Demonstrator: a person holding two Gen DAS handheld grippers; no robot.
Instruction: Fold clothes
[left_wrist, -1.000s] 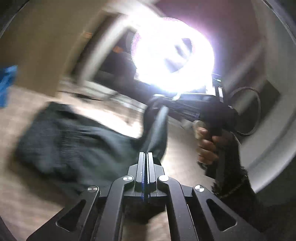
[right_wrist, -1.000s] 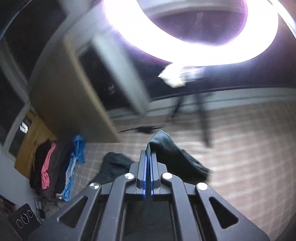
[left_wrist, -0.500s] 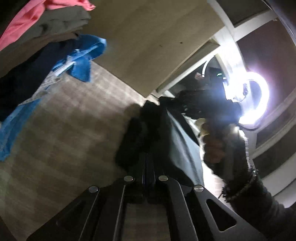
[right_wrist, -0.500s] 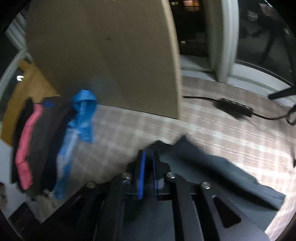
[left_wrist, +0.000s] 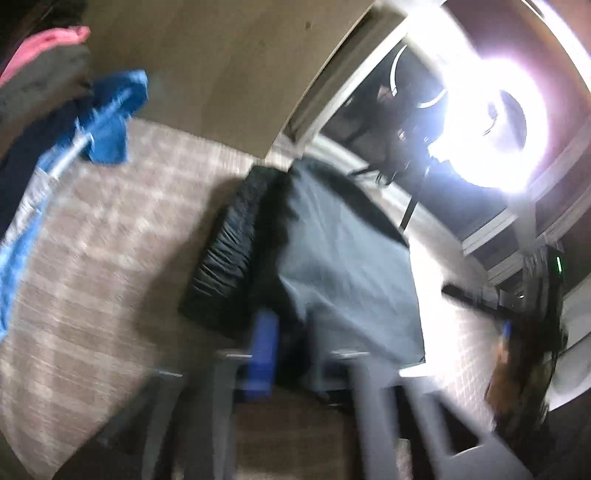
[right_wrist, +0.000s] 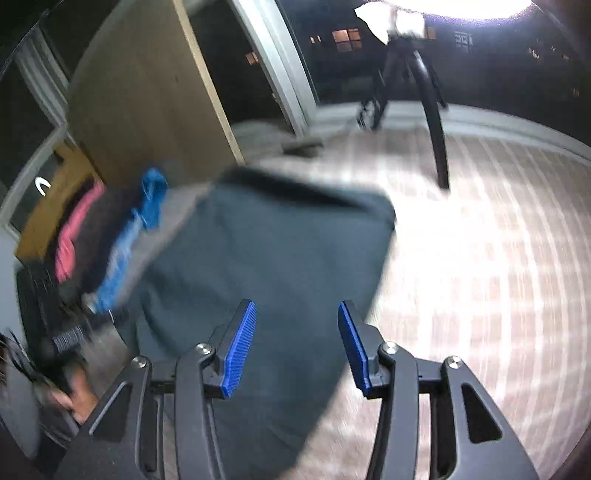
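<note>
On the checked carpet (right_wrist: 480, 229) a dark grey garment (right_wrist: 266, 258) lies spread out, and the right gripper (right_wrist: 297, 332) hangs just above its near part with its blue pads (right_wrist: 240, 347) set wide apart, nothing between them. Over in the left wrist view it's all motion blur: the same garment (left_wrist: 343, 266) shows a gathered, ribbed band (left_wrist: 229, 254) folded along its left side, and the left gripper (left_wrist: 295, 350) sits right at the cloth's near edge. One blue pad (left_wrist: 264, 350) shows beside a dark fold, but whether that gripper pinches the fabric I can't tell. To the left, a heap of clothes (right_wrist: 85, 236), pink, dark and blue, lies against a wooden panel (right_wrist: 147, 92). Beyond the garment, a ring light (left_wrist: 491, 125) blazes on a black tripod (right_wrist: 406, 74) in front of a dark window.
</note>
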